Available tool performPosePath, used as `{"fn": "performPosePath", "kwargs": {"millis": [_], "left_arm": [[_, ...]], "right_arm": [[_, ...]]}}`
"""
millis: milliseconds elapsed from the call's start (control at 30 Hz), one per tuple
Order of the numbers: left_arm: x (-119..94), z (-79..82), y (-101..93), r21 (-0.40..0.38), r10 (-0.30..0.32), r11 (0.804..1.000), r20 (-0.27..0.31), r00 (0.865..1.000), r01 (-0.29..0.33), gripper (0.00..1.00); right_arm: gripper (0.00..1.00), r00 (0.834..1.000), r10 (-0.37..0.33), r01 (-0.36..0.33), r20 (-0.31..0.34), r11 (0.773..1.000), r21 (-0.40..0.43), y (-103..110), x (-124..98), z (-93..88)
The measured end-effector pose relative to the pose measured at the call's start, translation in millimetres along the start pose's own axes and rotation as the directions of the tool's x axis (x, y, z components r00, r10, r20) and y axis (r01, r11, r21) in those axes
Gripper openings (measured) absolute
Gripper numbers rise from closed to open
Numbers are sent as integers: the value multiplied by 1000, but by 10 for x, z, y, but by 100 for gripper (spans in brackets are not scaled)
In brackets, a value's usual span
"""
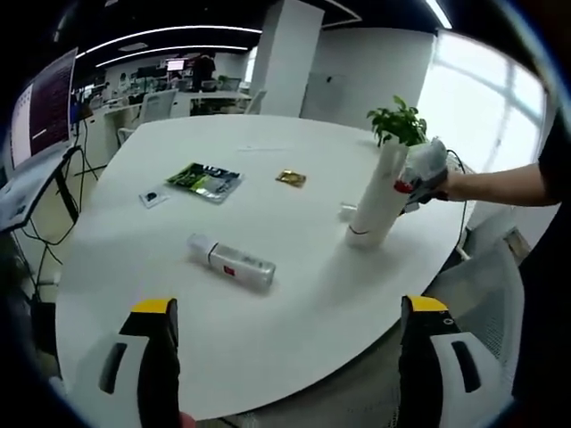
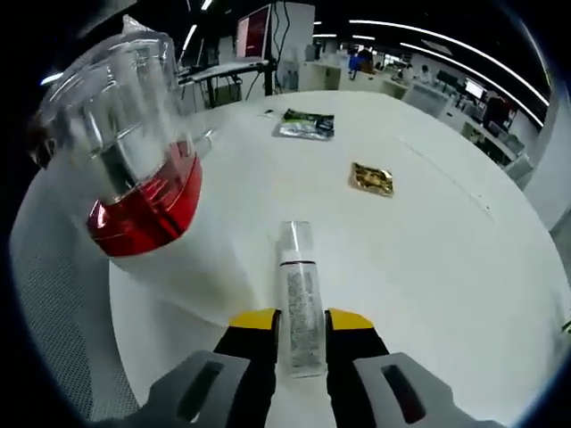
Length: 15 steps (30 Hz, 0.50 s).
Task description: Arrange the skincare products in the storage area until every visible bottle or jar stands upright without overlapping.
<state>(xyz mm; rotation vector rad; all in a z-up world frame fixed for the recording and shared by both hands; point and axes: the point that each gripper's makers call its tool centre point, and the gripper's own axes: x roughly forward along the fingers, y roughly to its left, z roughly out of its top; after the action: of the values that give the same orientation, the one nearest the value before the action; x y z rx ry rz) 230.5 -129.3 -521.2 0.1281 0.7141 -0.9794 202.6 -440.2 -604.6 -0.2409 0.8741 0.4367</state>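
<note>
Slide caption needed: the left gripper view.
Open left gripper faces a lying clear-capped white bottle; right gripper beside an upright tall white tube.

left hand-held gripper (image 1: 285,334): jaws wide apart | right hand-held gripper (image 2: 299,325): jaws clamped, gripping

Bright window (image 1: 486,107) glare whitens the left gripper view's upper right, ceiling strip lights (image 2: 428,40) streak overhead, soft shadows cross the bench (image 1: 294,223), and edges curve.

A bottle (image 1: 232,261) lies on the table (image 1: 294,330), left of an upright tube (image 1: 379,198).
</note>
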Motion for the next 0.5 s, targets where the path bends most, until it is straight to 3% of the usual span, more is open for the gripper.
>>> {"fn": "performPosePath", "kwargs": {"millis": [500], "left_arm": [[12, -23, 35, -1, 14, 1000, -15, 1000, -14, 97]], "right_arm": [[12, 1000, 2, -2, 20, 1000, -15, -38, 112, 42]]}}
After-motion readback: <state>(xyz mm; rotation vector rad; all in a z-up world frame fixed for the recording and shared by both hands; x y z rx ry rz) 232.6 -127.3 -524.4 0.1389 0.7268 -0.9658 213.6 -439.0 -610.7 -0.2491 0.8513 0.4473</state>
